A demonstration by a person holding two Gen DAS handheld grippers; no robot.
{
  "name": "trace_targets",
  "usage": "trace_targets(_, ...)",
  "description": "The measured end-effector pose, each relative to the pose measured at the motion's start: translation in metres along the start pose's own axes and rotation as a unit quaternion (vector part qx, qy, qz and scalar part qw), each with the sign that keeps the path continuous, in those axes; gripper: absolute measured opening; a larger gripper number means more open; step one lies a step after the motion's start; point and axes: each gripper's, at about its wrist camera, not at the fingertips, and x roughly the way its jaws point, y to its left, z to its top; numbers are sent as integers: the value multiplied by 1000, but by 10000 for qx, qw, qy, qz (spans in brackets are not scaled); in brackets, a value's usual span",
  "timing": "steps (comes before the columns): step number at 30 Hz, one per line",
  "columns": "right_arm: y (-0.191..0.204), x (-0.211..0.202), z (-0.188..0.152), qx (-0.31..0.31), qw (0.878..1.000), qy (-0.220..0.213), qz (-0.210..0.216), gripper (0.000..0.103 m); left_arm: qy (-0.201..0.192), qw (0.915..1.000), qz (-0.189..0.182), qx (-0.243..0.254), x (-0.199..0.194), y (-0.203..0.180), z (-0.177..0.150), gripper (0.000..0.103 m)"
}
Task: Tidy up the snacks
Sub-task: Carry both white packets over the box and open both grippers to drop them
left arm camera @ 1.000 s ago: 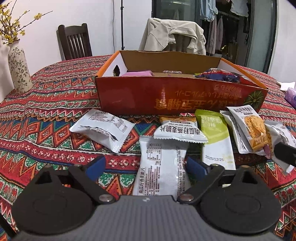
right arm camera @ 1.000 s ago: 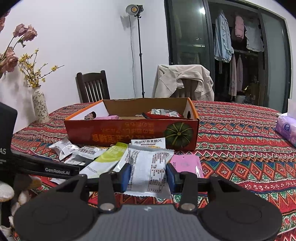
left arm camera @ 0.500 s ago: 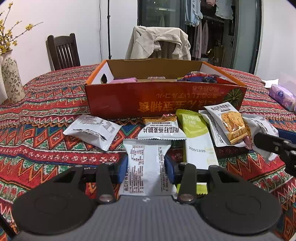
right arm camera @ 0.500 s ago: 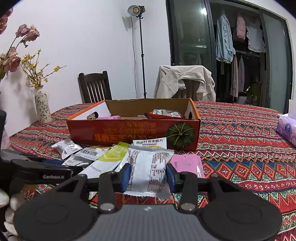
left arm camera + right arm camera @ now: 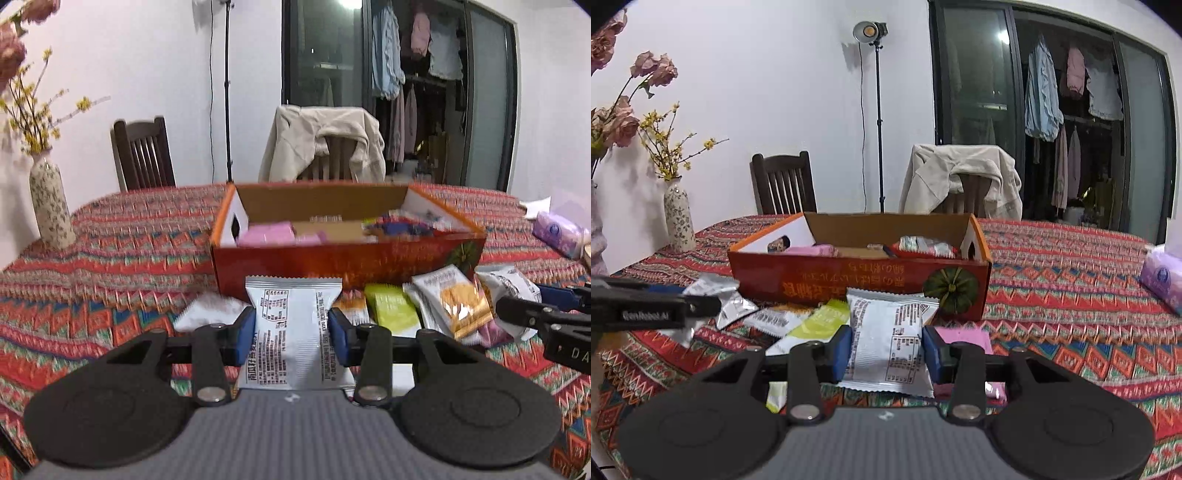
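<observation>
Silver foil with a crimped, zigzag top edge and a block of small black print marks the snack packet (image 5: 291,332) clamped between the blue pads of the left tongs (image 5: 291,334); it stands upright, lifted off the surface (image 5: 110,258), in front of the red cardboard box (image 5: 332,258). The right tongs (image 5: 888,350) are clenched on a second silver packet (image 5: 890,347) of the same kind, its printed label facing the camera and its serrated lower edge hanging over a pink packet (image 5: 964,338) that lies on the patterned red cloth. The box is open at the top, with an orange rim, a pumpkin picture on its front corner and inverted lettering; pink wrappers (image 5: 266,234) lie at its left end and dark red and blue ones (image 5: 402,227) at its right. Loose on the surface just before the box lie a green bar (image 5: 391,308), a white packet showing an orange biscuit (image 5: 458,299), and further silver packets (image 5: 731,299), some overlapping one another. A speckled vase (image 5: 50,210) of yellow sprigs stands well apart near the left edge, and a purple tissue pack (image 5: 557,234) near the right.
</observation>
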Motion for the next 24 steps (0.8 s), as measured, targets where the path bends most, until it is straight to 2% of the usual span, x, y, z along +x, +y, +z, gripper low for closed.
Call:
trace_targets(9, 0, 16, 47, -276, 9985, -475, -61, 40, -705, 9973, 14, 208, 0, -12, 46, 43)
trace_targets(14, -3, 35, 73, -212, 9980, -596, -29, 40, -1043, 9941, 13, 295, 5, -23, 74, 43)
trace_targets(24, -9, 86, 106, -140, 9979, -627, -68, 40, -1237, 9921, -23, 208, 38, -41, 105, 43)
